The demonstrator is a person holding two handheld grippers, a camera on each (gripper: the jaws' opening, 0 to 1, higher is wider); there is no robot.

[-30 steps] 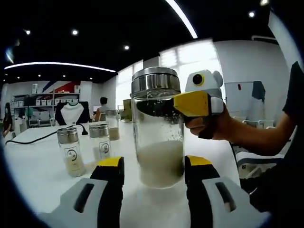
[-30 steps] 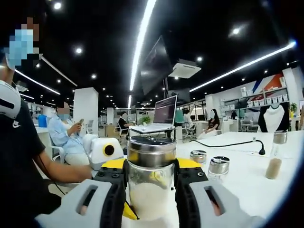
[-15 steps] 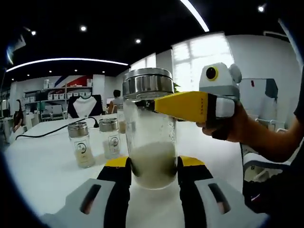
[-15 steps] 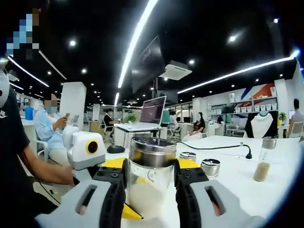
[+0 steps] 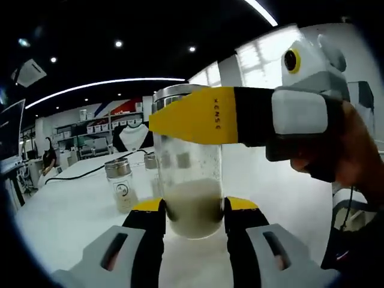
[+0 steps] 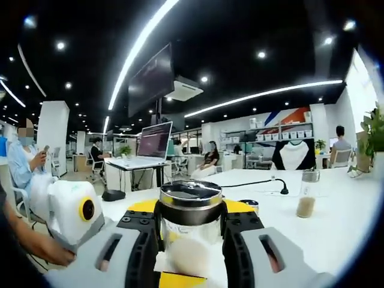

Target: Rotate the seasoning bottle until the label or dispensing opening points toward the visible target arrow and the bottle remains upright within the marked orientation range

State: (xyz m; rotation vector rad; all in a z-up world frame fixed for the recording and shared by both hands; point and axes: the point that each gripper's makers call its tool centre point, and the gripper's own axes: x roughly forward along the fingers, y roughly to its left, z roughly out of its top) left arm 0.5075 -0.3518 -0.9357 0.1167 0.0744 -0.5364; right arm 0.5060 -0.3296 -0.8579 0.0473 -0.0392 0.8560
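The seasoning bottle (image 5: pixel 191 186) is clear glass with a steel lid and white powder in its lower half. It stands upright on the white table (image 5: pixel 72 222). My left gripper (image 5: pixel 192 207) is shut on its base, one yellow pad against each side. In the left gripper view, a yellow finger (image 5: pixel 198 117) of the right gripper crosses the bottle's top, held by a hand (image 5: pixel 354 156). In the right gripper view, my right gripper (image 6: pixel 191 211) is shut on the bottle just under the lid (image 6: pixel 191 195). The left gripper's white body (image 6: pixel 72 210) sits at the lower left there.
Two small lidded bottles (image 5: pixel 122 186) and a black cable (image 5: pixel 90 171) lie on the table behind the bottle. Another small bottle (image 6: pixel 307 193) stands at the far right. A laptop (image 6: pixel 153 144) sits on a desk beyond, with people seated around the room.
My left jaws closed onto the bottle's base. The right gripper swung round the bottle's top, and its yellow finger now crosses close in front of the left camera. Both views have turned.
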